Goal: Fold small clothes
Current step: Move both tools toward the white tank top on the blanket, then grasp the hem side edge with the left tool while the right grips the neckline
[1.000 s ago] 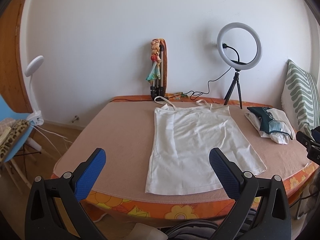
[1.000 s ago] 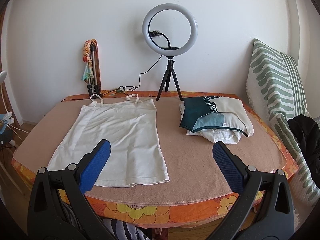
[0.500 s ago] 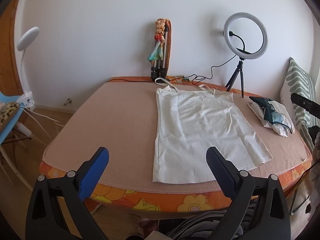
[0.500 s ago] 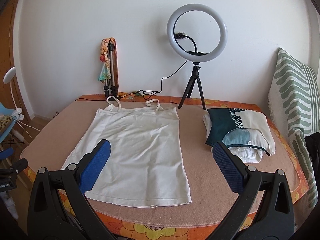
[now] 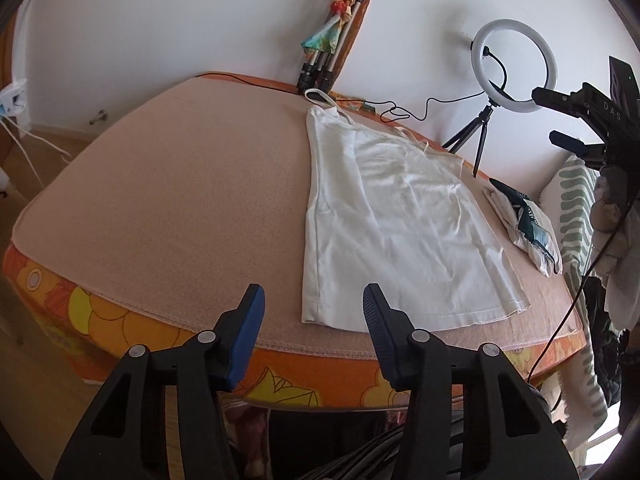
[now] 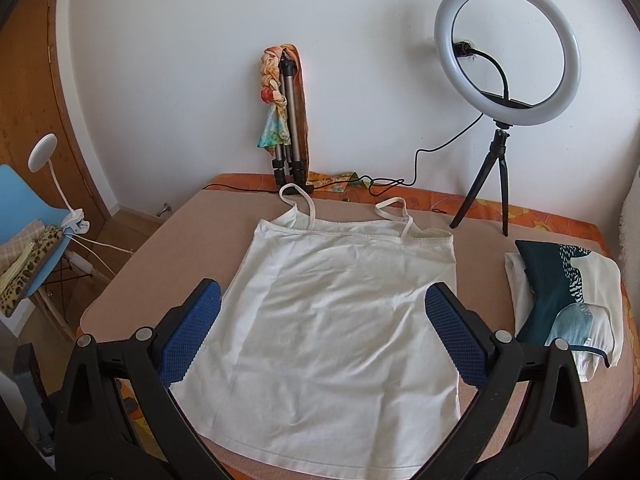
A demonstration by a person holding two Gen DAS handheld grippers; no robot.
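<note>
A white strappy top (image 5: 396, 220) lies flat on the beige-covered table (image 5: 180, 200), straps toward the wall; it also shows in the right wrist view (image 6: 332, 320). My left gripper (image 5: 314, 300) is open and empty, just off the table's front edge near the top's lower left hem corner. My right gripper (image 6: 320, 300) is open and empty, hovering above the middle of the top. The right gripper also shows at the far right of the left wrist view (image 5: 592, 120).
A stack of folded clothes (image 6: 568, 304) lies at the table's right side. A ring light on a tripod (image 6: 506, 60) and a folded tripod with a scarf (image 6: 284, 120) stand at the back, with a cable between them. A striped cushion (image 5: 576, 208) is at the right.
My left gripper has narrowed its jaws and dropped toward the top's lower left corner. My right gripper has moved forward and over the top.
</note>
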